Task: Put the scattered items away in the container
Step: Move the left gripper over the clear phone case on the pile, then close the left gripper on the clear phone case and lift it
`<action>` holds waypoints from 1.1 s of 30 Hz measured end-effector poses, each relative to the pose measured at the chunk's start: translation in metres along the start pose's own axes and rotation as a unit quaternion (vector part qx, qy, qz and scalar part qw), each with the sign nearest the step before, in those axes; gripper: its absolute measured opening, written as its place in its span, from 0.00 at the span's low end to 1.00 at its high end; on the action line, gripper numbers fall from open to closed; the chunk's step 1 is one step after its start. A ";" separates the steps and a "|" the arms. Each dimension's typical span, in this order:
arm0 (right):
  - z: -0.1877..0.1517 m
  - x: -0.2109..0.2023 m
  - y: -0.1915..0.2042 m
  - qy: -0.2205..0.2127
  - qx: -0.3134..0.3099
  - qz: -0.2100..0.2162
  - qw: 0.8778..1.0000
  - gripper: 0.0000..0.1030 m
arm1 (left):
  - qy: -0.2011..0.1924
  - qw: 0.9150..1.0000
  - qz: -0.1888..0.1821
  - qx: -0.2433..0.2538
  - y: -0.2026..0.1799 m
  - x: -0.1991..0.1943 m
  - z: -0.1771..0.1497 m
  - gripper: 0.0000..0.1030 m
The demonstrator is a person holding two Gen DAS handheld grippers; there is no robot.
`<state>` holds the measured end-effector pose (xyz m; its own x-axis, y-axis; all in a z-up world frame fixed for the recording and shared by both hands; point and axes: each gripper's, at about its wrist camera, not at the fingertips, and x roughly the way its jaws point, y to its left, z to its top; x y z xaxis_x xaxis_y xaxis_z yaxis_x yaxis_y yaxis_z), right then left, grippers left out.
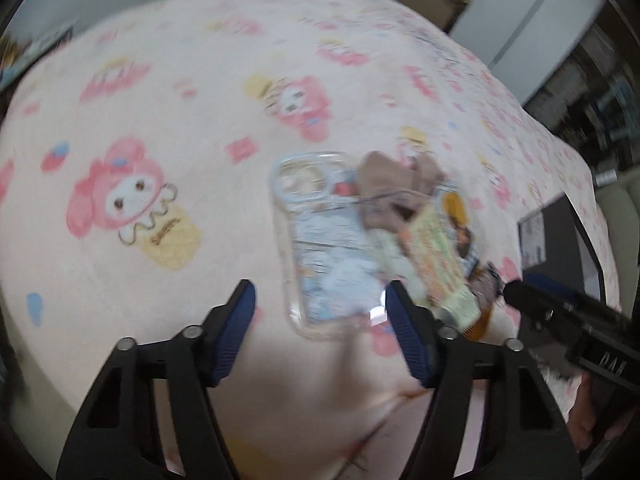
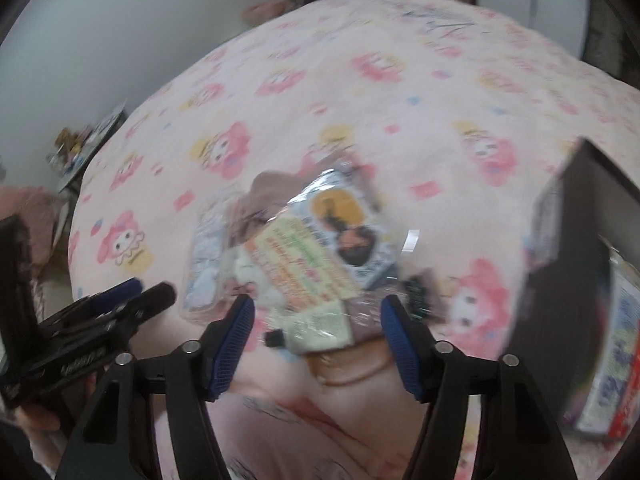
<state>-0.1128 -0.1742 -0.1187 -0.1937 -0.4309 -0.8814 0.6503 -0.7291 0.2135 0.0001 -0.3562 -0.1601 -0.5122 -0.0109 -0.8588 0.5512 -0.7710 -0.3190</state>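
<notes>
Left wrist view: the left claw [image 1: 320, 312] gapes wide and empty above one clear plastic phone case [image 1: 320, 240] on the pink cartoon-print blanket [image 1: 160, 120].

Right wrist view: the right claw [image 2: 317, 326] stands wide, holding nothing, over one crinkled snack packet [image 2: 308, 276]; one dark box-shaped container [image 2: 568, 264] sits at right.

Motion blur smears the heaped packets [image 2: 316, 256] so their print is unreadable; the dark container [image 2: 572, 248] is cut off at the right edge.

A home bedroom: cartoon-print pink blanket [image 1: 168, 92] covers the bed.
</notes>
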 end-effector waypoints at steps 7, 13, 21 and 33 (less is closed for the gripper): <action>0.012 0.048 0.027 0.055 -0.023 0.067 0.996 0.38 | 0.032 0.996 -0.075 -0.045 0.021 0.029 0.003 0.54; 0.019 0.070 0.036 0.093 -0.027 0.120 0.988 0.29 | 0.060 0.989 -0.123 -0.055 0.019 0.045 0.000 0.47; 0.023 0.089 0.045 0.122 -0.039 0.121 0.984 0.26 | 0.066 0.983 -0.140 -0.097 0.032 0.059 0.007 0.43; 0.010 0.030 0.044 0.069 -0.049 0.128 0.988 0.19 | 0.044 0.982 -0.173 -0.066 0.005 -0.001 -0.003 0.41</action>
<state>-0.0969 -0.2247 -0.1318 0.0844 -0.5126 -0.8544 0.7339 -0.5480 0.4013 0.0055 -0.3586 -0.1621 -0.6284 0.2957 -0.7195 0.4380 -0.6299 -0.6414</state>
